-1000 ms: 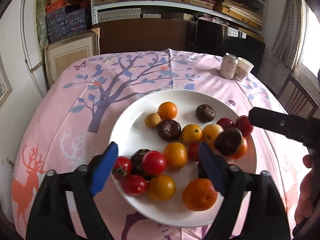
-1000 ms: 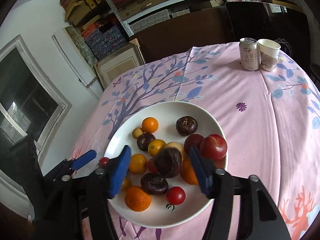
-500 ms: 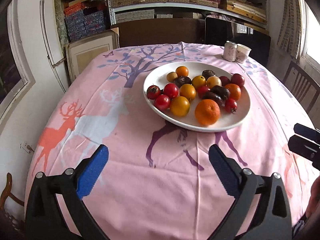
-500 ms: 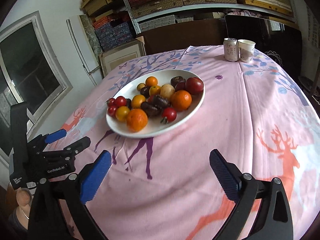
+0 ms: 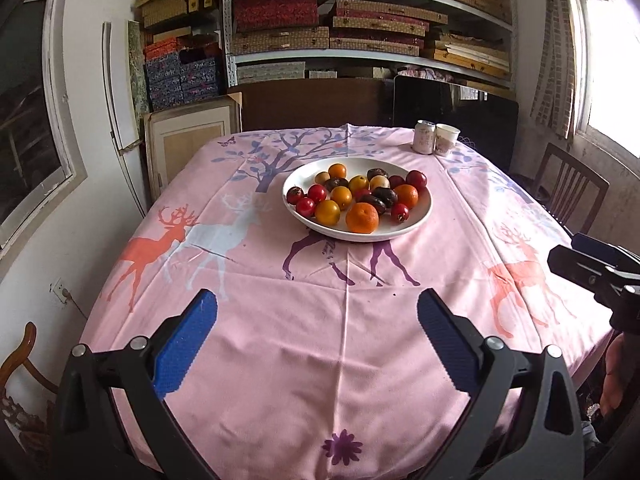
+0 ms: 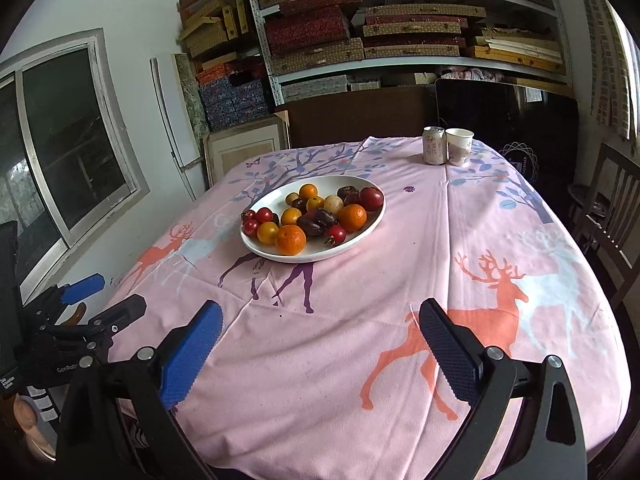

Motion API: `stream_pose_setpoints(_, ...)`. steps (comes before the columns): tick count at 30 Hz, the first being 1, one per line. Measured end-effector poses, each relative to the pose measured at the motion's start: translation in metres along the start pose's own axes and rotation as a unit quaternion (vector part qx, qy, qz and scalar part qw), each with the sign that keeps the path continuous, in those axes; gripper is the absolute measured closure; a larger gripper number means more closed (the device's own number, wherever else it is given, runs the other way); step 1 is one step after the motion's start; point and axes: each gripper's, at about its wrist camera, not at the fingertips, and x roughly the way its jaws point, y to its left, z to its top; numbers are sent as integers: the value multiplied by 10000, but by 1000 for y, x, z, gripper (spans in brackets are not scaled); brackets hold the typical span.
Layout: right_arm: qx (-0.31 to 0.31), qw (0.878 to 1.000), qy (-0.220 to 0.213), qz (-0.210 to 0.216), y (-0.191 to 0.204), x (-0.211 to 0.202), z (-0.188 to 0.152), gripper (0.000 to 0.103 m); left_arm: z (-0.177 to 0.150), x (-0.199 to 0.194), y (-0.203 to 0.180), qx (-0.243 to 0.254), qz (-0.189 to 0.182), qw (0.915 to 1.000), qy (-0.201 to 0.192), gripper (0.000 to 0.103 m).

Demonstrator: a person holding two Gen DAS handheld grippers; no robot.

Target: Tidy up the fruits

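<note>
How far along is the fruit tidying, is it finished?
It looks nearly or fully done: the oranges, red tomatoes and dark fruits all sit grouped in the white round plate on the pink deer-print tablecloth. Nothing is in hand; the left gripper and right gripper are open and empty. No loose fruit shows outside the plate.

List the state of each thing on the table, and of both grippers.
left gripper: open, empty, above the cloth
right gripper: open, empty
white plate: upright, heaped with fruit
large orange: on the plate's near side
can: upright
paper cup: upright, beside the can
tablecloth: spread, slightly creased
</note>
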Motion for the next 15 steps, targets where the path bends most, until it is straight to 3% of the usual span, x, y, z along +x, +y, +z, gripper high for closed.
stream_pose_setpoints(15,17,9998,-189,-73,1,-32,-6,4,6,-31,6,-118,319,9990,-291,5)
